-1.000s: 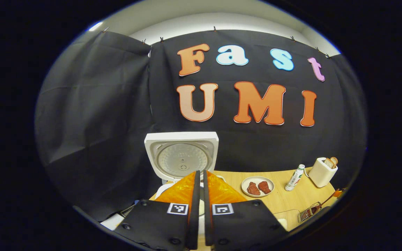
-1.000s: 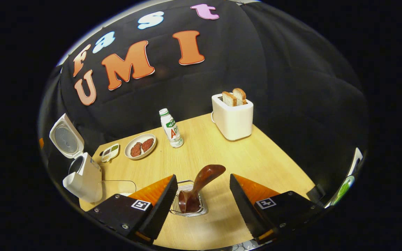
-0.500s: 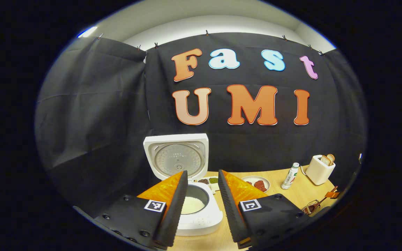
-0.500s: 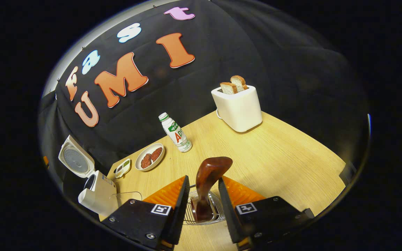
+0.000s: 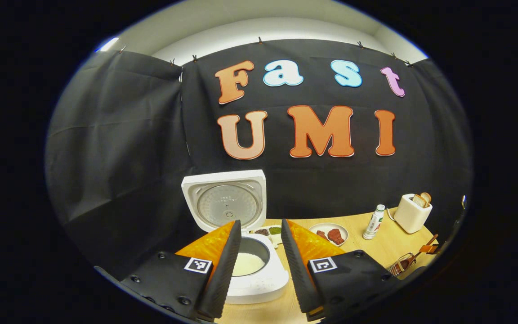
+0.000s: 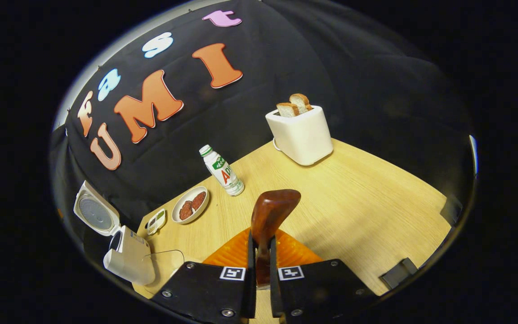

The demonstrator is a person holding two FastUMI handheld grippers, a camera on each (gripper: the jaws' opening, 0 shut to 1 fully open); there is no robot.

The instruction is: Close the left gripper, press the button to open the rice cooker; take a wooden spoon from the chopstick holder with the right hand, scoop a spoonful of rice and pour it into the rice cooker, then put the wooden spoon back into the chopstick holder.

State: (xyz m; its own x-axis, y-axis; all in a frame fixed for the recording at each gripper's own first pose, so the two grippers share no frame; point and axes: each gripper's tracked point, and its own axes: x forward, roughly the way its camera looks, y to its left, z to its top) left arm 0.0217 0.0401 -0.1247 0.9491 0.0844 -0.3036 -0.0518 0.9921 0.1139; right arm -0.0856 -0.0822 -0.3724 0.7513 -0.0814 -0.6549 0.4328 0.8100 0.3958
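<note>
Right hand-held gripper (image 6: pixel 259 252) clamped on wooden spoon (image 6: pixel 269 211); left hand-held gripper (image 5: pixel 259 252) parted.

toaster (image 6: pixel 301 135): white, two bread slices up, far end of the table (image 6: pixel 367 202), beyond the jaws
bottle (image 6: pixel 221 170): upright, ahead-left of the jaws
plate (image 6: pixel 190 204): two reddish pieces, left of bottle
small dish (image 6: pixel 156 220): just beside plate

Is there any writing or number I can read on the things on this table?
Nothing here can be quoted with confidence.
On the bottle: a printed label, turned partly away and too small to read.
On the rice cooker: tiny print inside the raised lid, too small to read.
On the toaster: no writing shows.
</note>
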